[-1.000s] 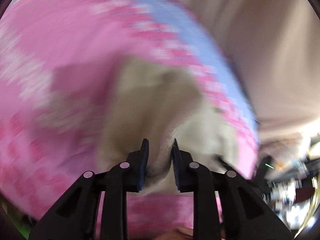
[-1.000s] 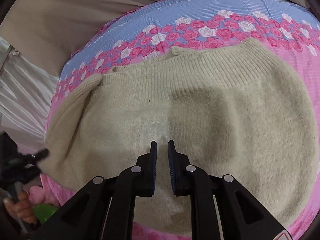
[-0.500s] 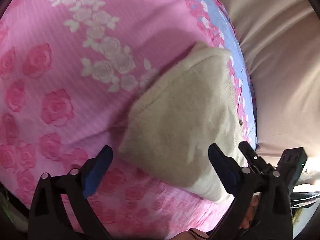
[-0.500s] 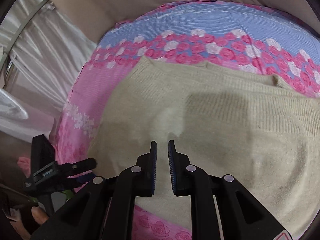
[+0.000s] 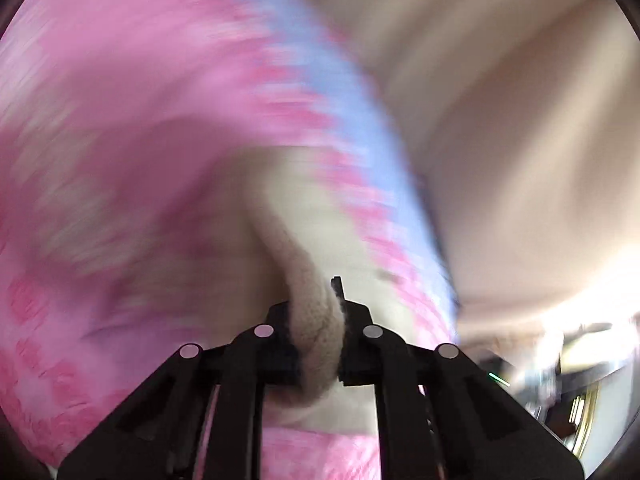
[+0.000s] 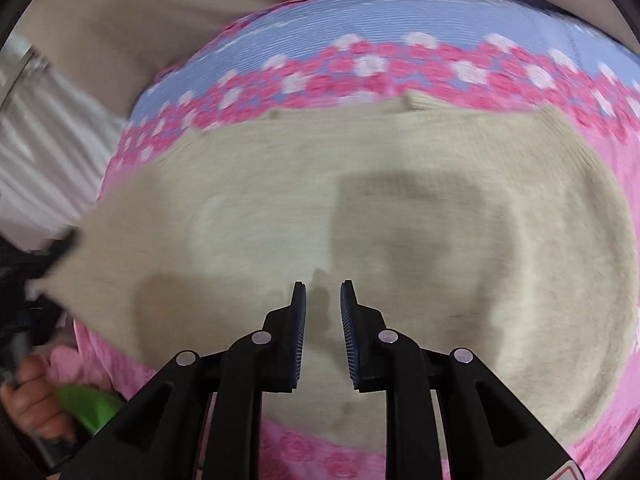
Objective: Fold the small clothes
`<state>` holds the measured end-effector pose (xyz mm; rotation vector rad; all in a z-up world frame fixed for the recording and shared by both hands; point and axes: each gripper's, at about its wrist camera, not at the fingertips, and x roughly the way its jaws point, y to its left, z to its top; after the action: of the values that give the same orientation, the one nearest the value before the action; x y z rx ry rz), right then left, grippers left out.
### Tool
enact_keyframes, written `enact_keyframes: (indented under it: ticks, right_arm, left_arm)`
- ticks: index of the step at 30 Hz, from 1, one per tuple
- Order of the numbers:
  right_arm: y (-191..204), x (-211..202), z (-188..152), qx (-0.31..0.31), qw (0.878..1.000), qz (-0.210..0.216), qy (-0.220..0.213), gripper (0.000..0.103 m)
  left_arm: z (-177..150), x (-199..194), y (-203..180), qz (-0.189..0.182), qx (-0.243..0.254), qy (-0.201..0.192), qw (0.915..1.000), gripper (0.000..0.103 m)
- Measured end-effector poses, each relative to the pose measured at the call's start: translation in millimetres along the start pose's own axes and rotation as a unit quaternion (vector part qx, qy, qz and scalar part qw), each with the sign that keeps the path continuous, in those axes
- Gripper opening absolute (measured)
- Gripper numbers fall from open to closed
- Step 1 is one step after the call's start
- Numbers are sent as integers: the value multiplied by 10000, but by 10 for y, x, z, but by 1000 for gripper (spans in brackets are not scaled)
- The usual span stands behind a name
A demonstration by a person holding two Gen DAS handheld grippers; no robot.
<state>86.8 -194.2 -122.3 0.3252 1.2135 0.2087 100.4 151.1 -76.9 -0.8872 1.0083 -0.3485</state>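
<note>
A small beige knit sweater [image 6: 360, 208] lies spread on a pink floral sheet [image 6: 320, 456], its ribbed hem toward the blue band. My left gripper [image 5: 316, 312] is shut on a bunched edge of the sweater [image 5: 316, 340], at its left side; that view is motion-blurred. My right gripper [image 6: 323, 304] hovers over the middle of the sweater, its jaws a narrow gap apart with nothing between them. The left gripper [image 6: 52, 248] shows at the sweater's left edge in the right wrist view.
The sheet has a blue band with pink and white roses [image 6: 400, 64] at its far side, with beige fabric [image 6: 140, 12] beyond. A hand [image 6: 32, 396] and a green object [image 6: 92, 404] are at the lower left. Room clutter [image 5: 560, 380] shows at right.
My left gripper was wide open over the sweater's folded part half a second ago; it is now shut on the sweater's edge and moving fast. My right gripper's jaws have parted slightly.
</note>
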Motion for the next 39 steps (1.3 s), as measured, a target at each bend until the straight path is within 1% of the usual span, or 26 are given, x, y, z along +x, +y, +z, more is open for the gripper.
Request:
enact_keyframes:
  ticks: [1,2,4,6,7,10,12,13,14,15,16,19,20,21,23,24,25,27,28,29,31,35,36,37,38,39]
  right_arm:
    - [-95,-10,0,114,9999,-14,-35,19]
    - [-196,-29,-3,218,9997,-8,-84,19]
    - [-354,-67,-14,410,9990,29,-185,19]
    - [-488,-117,-38,599,9977,136,-300,19]
    - [-554,-149,-57,683,9969,163,-360,19]
    - [-846,-262,-113,979,9936,224,-525,19]
    - [-1137,-321,-219,1308,9895,175,-592,19]
    - [-1264,-324,-279,1489,9871,97,-573,19]
    - [-1481,-333,-391,1740,9830,127,-564,9]
    - [-1618,-360,-489,1860,9799,356,-624,1]
    - [-1759,-392,-599,1938,9771,577,-659,0]
    - [-2021,-567,-815,2242,9663,964,-812,2]
    - [-2062,-651,-860,2288,9652,896,-892,6]
    - [-2130,-766,-906,2357,9639,741,-993,16]
    - [-2212,-1002,-958,2558,9580,465,-1210,35]
    - [-2247,-1136,-969,2574,9558,439,-1350,37]
    - [-2251,-1230,-962,2522,9557,492,-1439,38]
    - [-2233,-1350,-875,2362,9582,694,-1458,48]
    - [-2188,-1339,-807,2275,9602,809,-1401,50]
    - [-2128,-1313,-742,2136,9635,930,-1320,53]
    - [-1969,-1161,-519,1811,9729,867,-1146,56]
    - [-1709,-680,-42,1220,9889,444,-724,54]
    - [-1667,-561,67,1110,9912,391,-610,27]
    - [-1574,-464,206,878,9941,426,-478,7]
    - [-1501,-448,307,701,9954,443,-482,9]
    - [-1385,-573,361,467,9949,590,-676,9]
  left_arm:
    - [-15,16,-385,-222,534,137,9982,10]
    - [-40,48,-619,-424,826,257,9953,10]
    - [-163,208,-1160,-815,1462,637,9838,10]
    - [-396,430,-1635,-1136,2088,1171,9642,10]
    - [-571,596,-1863,-1211,2420,1510,9508,10]
    - [-1009,955,-2157,-1276,2888,2285,9209,10]
    - [-1357,1345,-2259,-1125,3109,2753,9027,10]
    - [-1480,1530,-2269,-1081,3157,2941,8956,12]
    - [-1595,1694,-2275,-1065,3157,3076,8913,12]
    - [-1686,1848,-2271,-971,3098,3230,8889,12]
    - [-1777,1984,-2258,-939,3051,3350,8865,12]
    - [-1926,2035,-2173,-770,3005,3428,8867,21]
    - [-1925,1998,-2157,-852,2887,3464,8885,28]
    - [-1834,1955,-2113,-910,2797,3425,8923,35]
    - [-1647,1741,-2100,-827,2644,3097,9096,82]
    - [-1568,1650,-2072,-793,2563,2905,9185,88]
    - [-1486,1581,-2030,-800,2459,2763,9256,93]
    - [-1307,1419,-1928,-821,2286,2540,9362,93]
    - [-1216,1337,-1843,-709,2200,2355,9440,93]
    - [-1155,1285,-1781,-633,2140,2257,9483,93]
    - [-1046,1226,-1628,-401,1966,2102,9568,93]
    - [-1026,1172,-1536,-143,1996,1786,9634,93]
    - [-1035,1154,-1538,-156,1992,1734,9644,93]
    - [-1038,1124,-1539,-173,1980,1706,9651,93]
    - [-1045,1102,-1542,-160,1962,1662,9663,93]
    - [-1047,1073,-1545,-137,1940,1602,9677,93]
